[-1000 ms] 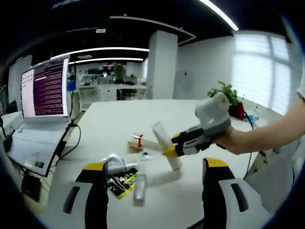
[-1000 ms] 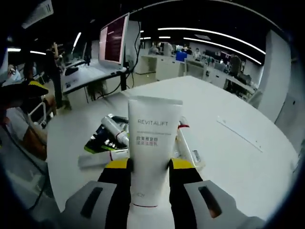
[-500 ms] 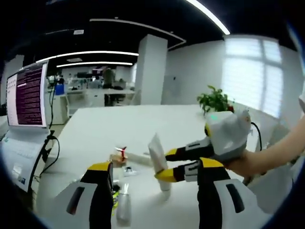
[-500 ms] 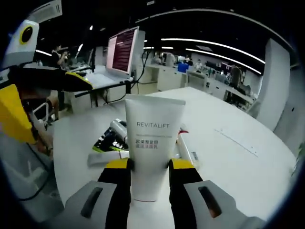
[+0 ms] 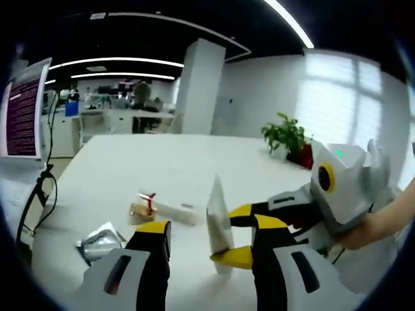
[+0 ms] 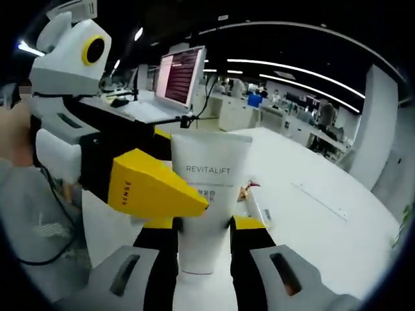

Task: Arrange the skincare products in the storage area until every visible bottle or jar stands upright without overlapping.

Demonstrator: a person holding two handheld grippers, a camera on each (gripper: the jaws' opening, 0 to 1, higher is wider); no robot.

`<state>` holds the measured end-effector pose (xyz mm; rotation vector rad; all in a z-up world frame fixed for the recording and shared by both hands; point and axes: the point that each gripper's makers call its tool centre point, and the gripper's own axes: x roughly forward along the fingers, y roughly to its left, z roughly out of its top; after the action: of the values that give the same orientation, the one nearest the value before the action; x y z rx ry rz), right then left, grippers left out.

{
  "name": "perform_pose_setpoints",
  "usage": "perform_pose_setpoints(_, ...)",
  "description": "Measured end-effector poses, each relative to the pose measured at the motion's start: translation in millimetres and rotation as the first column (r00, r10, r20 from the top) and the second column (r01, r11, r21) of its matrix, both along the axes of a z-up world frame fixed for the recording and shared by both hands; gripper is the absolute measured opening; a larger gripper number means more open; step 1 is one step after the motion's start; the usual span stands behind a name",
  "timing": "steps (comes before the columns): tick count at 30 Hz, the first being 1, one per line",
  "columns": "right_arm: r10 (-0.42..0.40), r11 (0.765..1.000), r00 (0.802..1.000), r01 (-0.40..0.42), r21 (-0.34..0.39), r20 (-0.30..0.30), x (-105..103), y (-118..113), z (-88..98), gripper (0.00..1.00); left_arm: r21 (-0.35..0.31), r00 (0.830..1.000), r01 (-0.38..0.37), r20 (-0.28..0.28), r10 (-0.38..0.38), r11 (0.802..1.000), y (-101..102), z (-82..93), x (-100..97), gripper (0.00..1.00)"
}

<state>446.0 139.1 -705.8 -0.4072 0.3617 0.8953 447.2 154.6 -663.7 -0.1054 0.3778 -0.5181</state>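
Note:
A white REVITALIFT tube (image 6: 209, 175) stands upright, with my right gripper (image 6: 206, 223) shut on its lower part. Seen from the left gripper view, the same tube (image 5: 218, 220) is edge-on, and the right gripper (image 5: 235, 233) reaches in from the right with a hand behind it. My left gripper (image 5: 211, 225) is open, its jaws wide apart on either side of the tube. In the right gripper view the left gripper (image 6: 185, 165) looms in from the left, one yellow jaw across the tube's front. I cannot tell whether it touches.
On the white table (image 5: 162, 162) lie a long tube with a red cap (image 5: 167, 207), a small brown item (image 5: 137, 211) and a silver pack (image 5: 100, 237). An open laptop (image 6: 181, 74) stands at the table's edge. A potted plant (image 5: 285, 134) sits at the far side.
The left gripper has closed in on the tube until its open jaws flank it. The right gripper keeps its hold and has lifted the tube slightly; both views shifted.

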Motion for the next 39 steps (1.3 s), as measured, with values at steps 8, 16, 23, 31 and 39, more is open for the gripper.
perform_pose_setpoints(8, -0.019, 1.0, 1.0, 0.019, 0.019, 0.005, -5.1, -5.5, 8.1, 0.3, 0.026, 0.998, 0.064, 0.014, -0.064, 0.998, -15.3, -2.8, -2.1, 0.22)
perform_pose_setpoints(16, -0.037, 0.999, 0.999, 0.037, 0.023, 0.005, -12.2, -11.7, 10.3, 0.3, 0.062, 0.992, 0.109, 0.05, -0.112, 0.992, -25.9, -1.4, -3.1, 0.15)
perform_pose_setpoints(23, -0.046, 0.998, 0.999, 0.046, 0.03, 0.0, -17.5, -16.8, 14.9, 0.3, 0.067, 0.985, 0.161, 0.056, -0.165, 0.985, -40.7, 5.6, -14.0, 0.11)
perform_pose_setpoints(31, 0.003, 0.993, 0.999, 0.001, 0.121, -0.032, -24.5, -18.5, 21.7, 0.32, 0.017, 0.976, 0.217, 0.009, -0.217, 0.976, -40.9, 10.7, -18.0, 0.09)
perform_pose_setpoints(39, 0.137, 0.962, 0.985, -0.107, 0.251, -0.106, -37.7, -33.4, 32.7, 0.3, 0.067, 0.933, 0.354, 0.043, -0.357, 0.933, -60.3, 27.0, -32.7, 0.09)
